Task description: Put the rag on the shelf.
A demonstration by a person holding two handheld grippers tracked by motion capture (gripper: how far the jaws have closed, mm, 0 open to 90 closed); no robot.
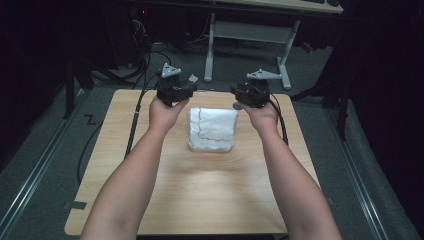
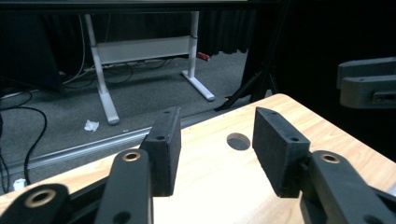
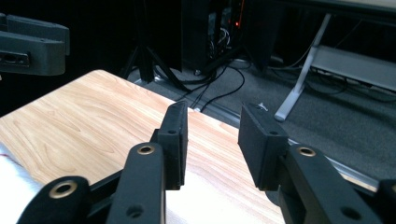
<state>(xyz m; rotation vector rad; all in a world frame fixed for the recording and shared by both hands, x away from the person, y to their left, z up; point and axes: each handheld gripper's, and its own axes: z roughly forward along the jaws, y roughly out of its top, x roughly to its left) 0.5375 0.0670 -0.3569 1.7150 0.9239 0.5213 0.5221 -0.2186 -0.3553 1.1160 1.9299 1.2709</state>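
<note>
Towel [image 1: 212,129] between raised grippers, table [image 1: 200,200] hole [image 2: 238,141] beyond.

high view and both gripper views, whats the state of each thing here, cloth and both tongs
white cloth: folded into a thick square, lying flat on the wooden table, not held
left tongs: open, nothing between the jaws, raised at the table's far edge
right tongs: open, nothing held, raised beyond the cloth's far right corner
</note>
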